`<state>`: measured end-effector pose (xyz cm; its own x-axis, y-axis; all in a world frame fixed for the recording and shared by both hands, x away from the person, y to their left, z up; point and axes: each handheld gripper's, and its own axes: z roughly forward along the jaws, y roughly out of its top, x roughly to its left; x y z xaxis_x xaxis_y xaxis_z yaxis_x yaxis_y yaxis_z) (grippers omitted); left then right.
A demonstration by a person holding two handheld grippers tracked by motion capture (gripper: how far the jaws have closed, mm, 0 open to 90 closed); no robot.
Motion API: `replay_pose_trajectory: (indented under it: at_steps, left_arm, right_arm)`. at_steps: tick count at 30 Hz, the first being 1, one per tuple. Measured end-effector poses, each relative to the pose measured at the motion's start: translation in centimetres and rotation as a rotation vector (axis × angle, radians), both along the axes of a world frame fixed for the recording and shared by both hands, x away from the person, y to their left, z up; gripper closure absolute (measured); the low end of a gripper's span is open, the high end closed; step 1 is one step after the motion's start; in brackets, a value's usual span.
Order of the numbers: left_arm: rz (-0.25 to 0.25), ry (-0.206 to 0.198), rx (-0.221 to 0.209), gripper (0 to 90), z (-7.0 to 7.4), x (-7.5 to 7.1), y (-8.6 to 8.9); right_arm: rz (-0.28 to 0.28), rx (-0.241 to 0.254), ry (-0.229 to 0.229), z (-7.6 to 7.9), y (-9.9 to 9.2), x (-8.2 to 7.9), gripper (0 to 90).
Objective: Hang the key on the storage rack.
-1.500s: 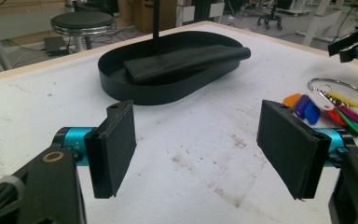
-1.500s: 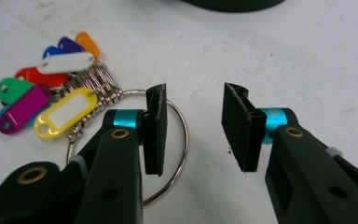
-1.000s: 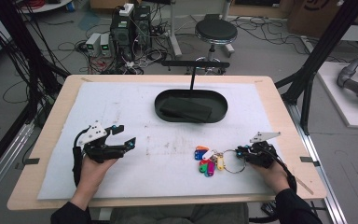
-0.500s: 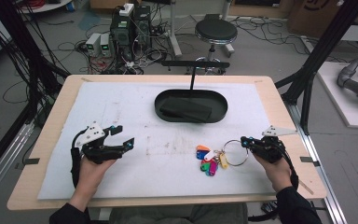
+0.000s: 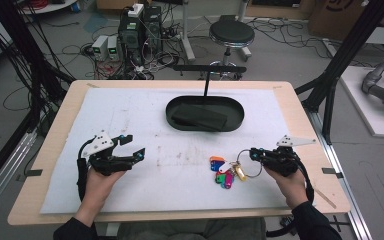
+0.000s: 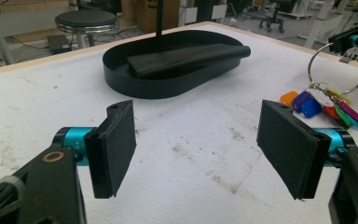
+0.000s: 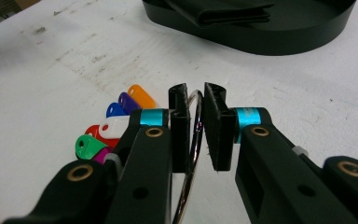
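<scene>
On the white mat of the table (image 5: 130,115), toward its right side, lies a bunch of coloured key tags (image 5: 222,172) strung on a metal key ring (image 5: 247,170). The right tool (image 5: 255,154) reaches the ring from the right; the right gripper view has the ring (image 7: 193,135) standing on edge between the two pads, touching the left one with a narrow gap to the right one, the jaws having just been opening slightly. The tags fan out on the mat beside it. Well apart at the left, the left tool (image 5: 132,147) rests spread wide, with nothing between its pads. A black oval tray (image 5: 205,112) sits farther back.
</scene>
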<state>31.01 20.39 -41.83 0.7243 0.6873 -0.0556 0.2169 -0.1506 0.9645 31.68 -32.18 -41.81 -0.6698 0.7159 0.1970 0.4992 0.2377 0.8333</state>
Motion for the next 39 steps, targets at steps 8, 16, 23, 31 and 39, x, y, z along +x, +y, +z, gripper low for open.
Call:
replay_pose_trajectory:
  at_steps: [8, 16, 23, 31, 39]
  left_arm:
    - [-0.001, 0.003, 0.002, 28.1, -0.1, 0.0, -0.1]
    - [-0.004, 0.003, 0.004, 28.1, -0.1, 0.0, -0.1]
    - [-0.003, 0.002, 0.009, 28.1, -0.1, 0.0, -0.1]
    - [-0.008, 0.005, 0.008, 28.1, -0.1, -0.1, -0.2]
    - [-0.013, 0.004, 0.014, 28.1, -0.2, -0.2, -0.4]
  right_arm:
    - [0.000, -0.017, 0.001, 0.2, 0.0, 0.0, 86.8]
    - [0.022, -0.019, -0.026, 0.8, 0.2, -0.1, 87.5]
    - [0.035, -0.037, -0.073, 1.9, 0.4, 0.1, 87.6]
    - [0.048, -0.056, -0.124, 3.7, 0.6, 0.4, 87.8]
    - [0.067, -0.033, -0.162, 5.6, 0.6, 0.8, 87.7]
